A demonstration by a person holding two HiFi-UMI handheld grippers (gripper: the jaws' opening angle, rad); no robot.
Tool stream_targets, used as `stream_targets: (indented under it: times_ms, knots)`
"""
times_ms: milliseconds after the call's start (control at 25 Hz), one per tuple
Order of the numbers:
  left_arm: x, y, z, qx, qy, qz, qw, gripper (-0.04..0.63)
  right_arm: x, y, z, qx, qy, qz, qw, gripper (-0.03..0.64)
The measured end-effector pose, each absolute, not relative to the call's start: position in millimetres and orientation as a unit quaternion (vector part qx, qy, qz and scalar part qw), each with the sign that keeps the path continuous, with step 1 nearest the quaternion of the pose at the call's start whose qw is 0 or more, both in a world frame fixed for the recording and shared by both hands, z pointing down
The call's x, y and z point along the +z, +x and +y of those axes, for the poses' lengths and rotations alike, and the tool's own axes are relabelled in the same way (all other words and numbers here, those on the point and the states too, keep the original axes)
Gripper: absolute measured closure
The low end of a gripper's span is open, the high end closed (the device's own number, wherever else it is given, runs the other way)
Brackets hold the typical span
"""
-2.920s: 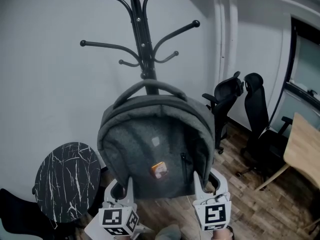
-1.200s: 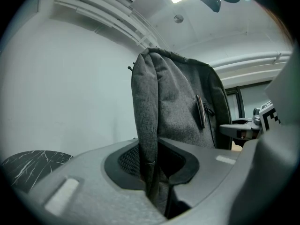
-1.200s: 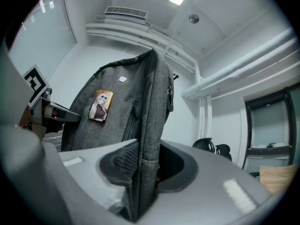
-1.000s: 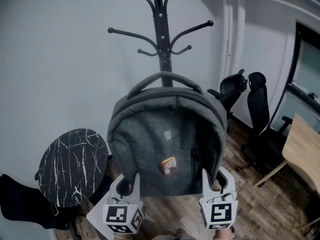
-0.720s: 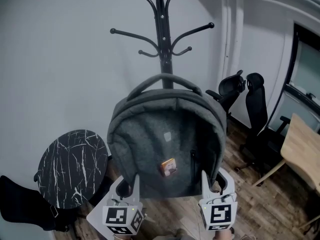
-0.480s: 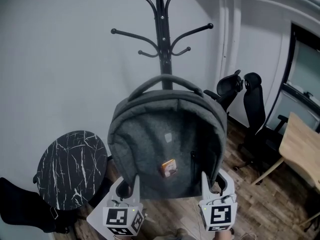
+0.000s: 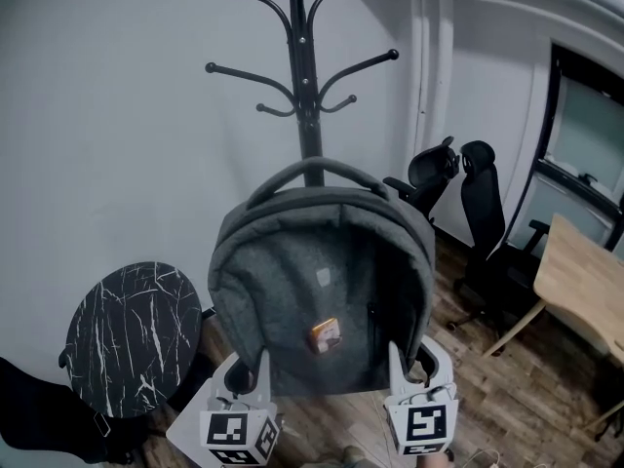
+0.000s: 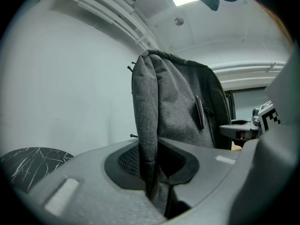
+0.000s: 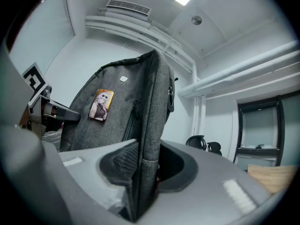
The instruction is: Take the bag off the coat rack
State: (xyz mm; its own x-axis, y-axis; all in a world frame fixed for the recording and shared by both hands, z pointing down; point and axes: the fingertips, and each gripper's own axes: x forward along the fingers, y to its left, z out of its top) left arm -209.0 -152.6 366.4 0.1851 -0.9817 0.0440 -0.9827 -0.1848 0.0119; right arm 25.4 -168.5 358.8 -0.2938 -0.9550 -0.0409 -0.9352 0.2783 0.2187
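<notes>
A grey backpack (image 7: 322, 291) with a small picture badge (image 7: 326, 334) stands upright in the air in front of the black coat rack (image 7: 304, 86). Its top handle (image 7: 317, 169) lies below the hooks and rests on none of them. My left gripper (image 7: 252, 378) is shut on the bag's lower left edge, and my right gripper (image 7: 409, 373) on its lower right edge. In the left gripper view the grey fabric (image 8: 178, 107) is pinched between the pads of the left gripper (image 8: 152, 172). The right gripper view shows the bag's side (image 9: 126, 111) clamped in the right gripper (image 9: 143, 172).
A round black marble table (image 7: 132, 334) stands low at the left by the white wall. Two black office chairs (image 7: 483, 222) are at the right, with a wooden table (image 7: 585, 281) beyond them. The floor is wooden planks.
Both grippers keep their hold on the bag. The rack and the room have slid a little to the left in the head view; the bag stays in front of the pole.
</notes>
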Motion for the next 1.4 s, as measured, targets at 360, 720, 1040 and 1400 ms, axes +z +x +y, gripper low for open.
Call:
stream_targets:
  times_ms: [360, 720, 1040, 1400]
  knots:
    - [372, -205, -150, 0.016, 0.769, -0.638, 0.025, 0.520, 364, 30, -166, -0.096, 0.596, -0.795, 0.058, 0.515]
    - [372, -206, -153, 0.016, 0.765, -0.643, 0.024, 0.520, 366, 28, -172, -0.091, 0.591, -0.800, 0.054, 0.517]
    - [372, -196, -155, 0.015, 0.763, -0.645, 0.024, 0.520, 368, 38, -177, -0.092, 0.587, -0.803, 0.053, 0.517]
    - [374, -194, -157, 0.016, 0.763, -0.646, 0.026, 0.520, 369, 39, -181, -0.091, 0.582, -0.806, 0.054, 0.517]
